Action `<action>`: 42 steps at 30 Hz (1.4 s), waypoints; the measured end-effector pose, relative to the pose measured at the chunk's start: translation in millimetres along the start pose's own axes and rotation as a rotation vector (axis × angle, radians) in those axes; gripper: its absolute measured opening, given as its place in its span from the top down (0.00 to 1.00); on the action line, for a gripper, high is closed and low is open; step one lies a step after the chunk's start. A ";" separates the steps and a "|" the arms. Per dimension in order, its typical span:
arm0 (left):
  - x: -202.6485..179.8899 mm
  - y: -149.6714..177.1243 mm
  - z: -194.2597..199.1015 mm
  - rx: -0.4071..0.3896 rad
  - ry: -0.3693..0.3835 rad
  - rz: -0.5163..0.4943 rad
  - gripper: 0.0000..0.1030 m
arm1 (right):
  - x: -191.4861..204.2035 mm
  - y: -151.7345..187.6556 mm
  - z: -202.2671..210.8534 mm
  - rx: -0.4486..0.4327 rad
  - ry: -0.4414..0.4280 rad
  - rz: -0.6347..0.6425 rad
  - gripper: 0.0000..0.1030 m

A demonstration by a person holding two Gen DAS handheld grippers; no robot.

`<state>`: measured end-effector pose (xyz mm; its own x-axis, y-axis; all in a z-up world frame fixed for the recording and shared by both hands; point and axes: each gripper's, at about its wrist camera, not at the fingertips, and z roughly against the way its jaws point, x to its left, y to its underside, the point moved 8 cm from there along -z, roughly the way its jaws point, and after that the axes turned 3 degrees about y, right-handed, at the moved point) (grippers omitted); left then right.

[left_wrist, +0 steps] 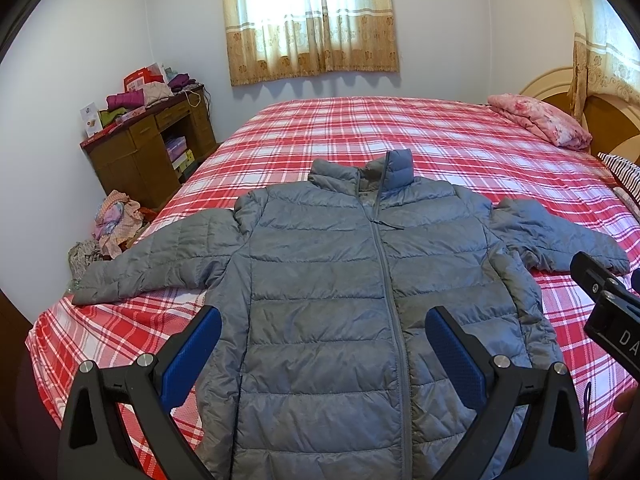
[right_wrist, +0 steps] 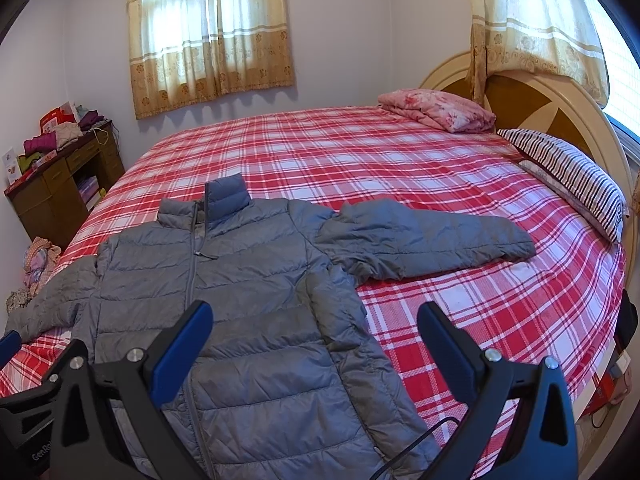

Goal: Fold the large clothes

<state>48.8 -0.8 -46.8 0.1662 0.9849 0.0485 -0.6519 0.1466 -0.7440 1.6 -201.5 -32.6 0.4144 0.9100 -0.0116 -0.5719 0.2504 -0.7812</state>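
A bed [left_wrist: 328, 128] covered in a red, white and pink plaid sheet fills the space ahead of both tongs and runs away from them toward the far wall. On its near part, directly under and ahead of the tongs, lies the grey puffer jacket [left_wrist: 320, 280], spread flat with the front up, zip closed most of the way, collar pointing away from the tongs and hem nearest them. Its left sleeve [left_wrist: 152, 260] stretches out past the left tongs toward the bed's edge; its right sleeve [right_wrist: 424, 244] lies out ahead of the right tongs, bent and rumpled near the shoulder. The left tongs [left_wrist: 324, 340] hang above the jacket's lower body with the blue-padded fingers [left_wrist: 456, 356] wide apart, nothing between them. The right tongs [right_wrist: 316, 340] hang over the jacket's right side and the bare sheet beside it, fingers likewise spread wide and gripping nothing; their black body also shows at the right edge of the left view. Far ahead, a curtained window [left_wrist: 308, 16] sits in the wall. Off to the left of the left tongs stands a brown wooden desk [left_wrist: 148, 148] piled with folded clothes, with a heap of laundry [left_wrist: 116, 224] on the floor below it. Far to the right lie a striped pillow [right_wrist: 572, 180] and a folded pink floral blanket [right_wrist: 440, 110] by the headboard [right_wrist: 556, 92]
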 end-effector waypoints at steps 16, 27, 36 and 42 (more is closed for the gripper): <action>52.2 5.1 -51.9 0.008 0.184 0.120 0.01 | -155.3 -11.6 -86.8 0.142 0.092 -0.151 0.24; 113.2 10.0 -125.8 0.129 -0.040 0.111 0.01 | -356.2 -1.0 -182.0 0.301 0.261 -0.665 0.34; 144.1 27.4 -153.9 0.151 -0.066 0.215 0.01 | -363.7 -2.3 -230.8 0.301 0.361 -0.716 0.41; 148.4 45.3 -170.9 0.188 -0.077 0.222 0.01 | -360.4 -7.6 -234.2 0.285 0.429 -0.584 0.82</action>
<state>170.4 136.3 -187.2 -0.0474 0.9978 -0.0458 -0.7930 -0.0654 -0.6056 22.4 -608.7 -168.7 0.9088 0.4119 0.0660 -0.3129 0.7778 -0.5450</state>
